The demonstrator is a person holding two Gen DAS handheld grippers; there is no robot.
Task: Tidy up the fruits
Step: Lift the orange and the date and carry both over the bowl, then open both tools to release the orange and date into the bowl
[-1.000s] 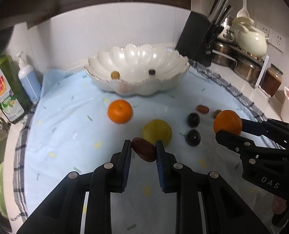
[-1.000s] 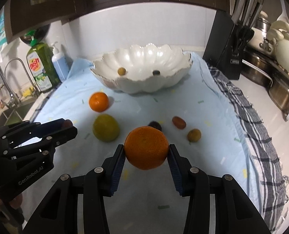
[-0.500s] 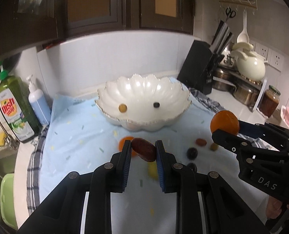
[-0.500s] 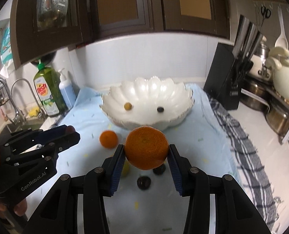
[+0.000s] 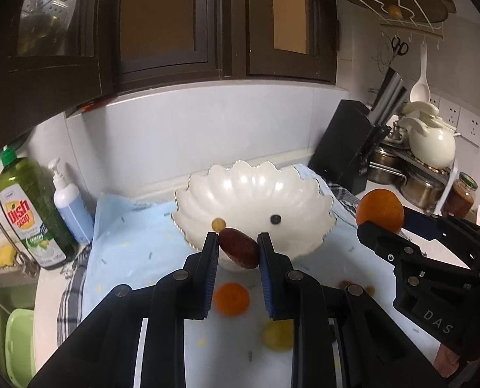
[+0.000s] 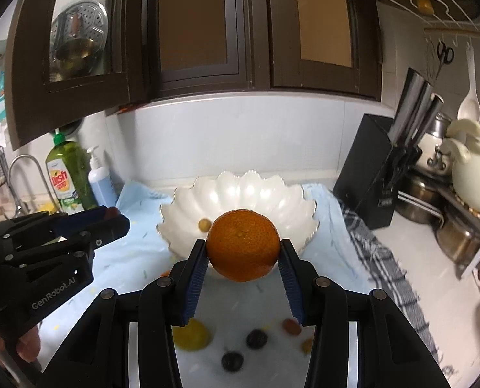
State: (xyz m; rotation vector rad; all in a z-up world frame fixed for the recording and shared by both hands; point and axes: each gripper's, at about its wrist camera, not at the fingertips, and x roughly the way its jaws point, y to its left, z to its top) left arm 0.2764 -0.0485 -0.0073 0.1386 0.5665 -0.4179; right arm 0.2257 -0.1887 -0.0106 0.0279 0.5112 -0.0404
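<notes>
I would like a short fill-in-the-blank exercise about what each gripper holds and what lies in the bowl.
1. The left gripper is shut on a dark ____ oblong fruit.
2. The right gripper grips a round ____.
3. The white scalloped bowl already contains ____ small fruits.

Missing words: red; orange; two

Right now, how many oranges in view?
2: one orange clamped in the right gripper, another orange on the blue cloth below the bowl. More may be hidden.
</notes>
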